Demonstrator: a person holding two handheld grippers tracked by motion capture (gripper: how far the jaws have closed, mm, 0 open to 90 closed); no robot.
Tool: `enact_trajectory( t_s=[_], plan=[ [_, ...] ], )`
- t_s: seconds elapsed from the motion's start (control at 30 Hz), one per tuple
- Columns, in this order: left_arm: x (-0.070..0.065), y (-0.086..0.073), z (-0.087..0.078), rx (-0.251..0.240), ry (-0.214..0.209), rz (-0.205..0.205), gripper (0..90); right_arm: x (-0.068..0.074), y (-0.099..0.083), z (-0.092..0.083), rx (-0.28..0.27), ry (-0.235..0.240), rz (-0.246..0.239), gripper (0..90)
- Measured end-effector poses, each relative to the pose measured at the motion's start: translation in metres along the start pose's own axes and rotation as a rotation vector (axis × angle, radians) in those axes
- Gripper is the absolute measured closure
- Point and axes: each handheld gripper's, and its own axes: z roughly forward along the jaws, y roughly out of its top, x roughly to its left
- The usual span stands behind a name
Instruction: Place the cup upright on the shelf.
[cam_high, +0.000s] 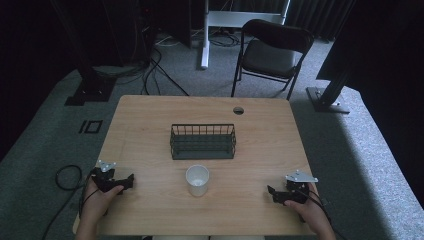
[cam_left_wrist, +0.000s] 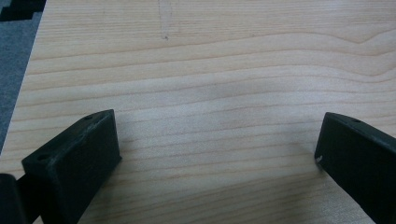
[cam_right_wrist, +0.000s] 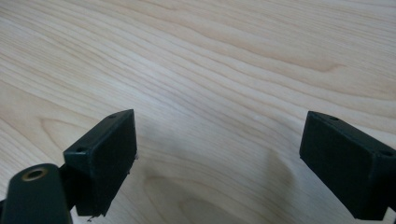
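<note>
Pale wood-grain surface (cam_high: 150, 120) lies under both our claws. We hold the left claw (cam_high: 129, 181) near the front left corner and the right claw (cam_high: 271, 192) near the front right, each released, jaws spread wide over bare wood. Between them stands a white cup (cam_high: 197, 180), upright; just behind it sits a dark wire basket (cam_high: 203, 142).

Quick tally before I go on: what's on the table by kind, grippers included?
White cup: 1
Dark wire basket: 1
Grippers: 2, the left gripper and the right gripper, both with jaws wide apart and nothing between them
Total: 4
</note>
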Motion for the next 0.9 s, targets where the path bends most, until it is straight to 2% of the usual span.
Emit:
enact_trajectory(
  t_s=[0.27, 0.9],
  plan=[
    [0.0, 0.0, 0.0, 0.0, 0.0, 0.0, 0.2, 0.01, 0.006, 0.004, -0.012, 0.049, -0.026, 10.7],
    [0.0, 0.0, 0.0, 0.0, 0.0, 0.0, 0.2, 0.031, 0.026, 0.007, -0.051, 0.123, -0.082, 10.8]
  ],
)
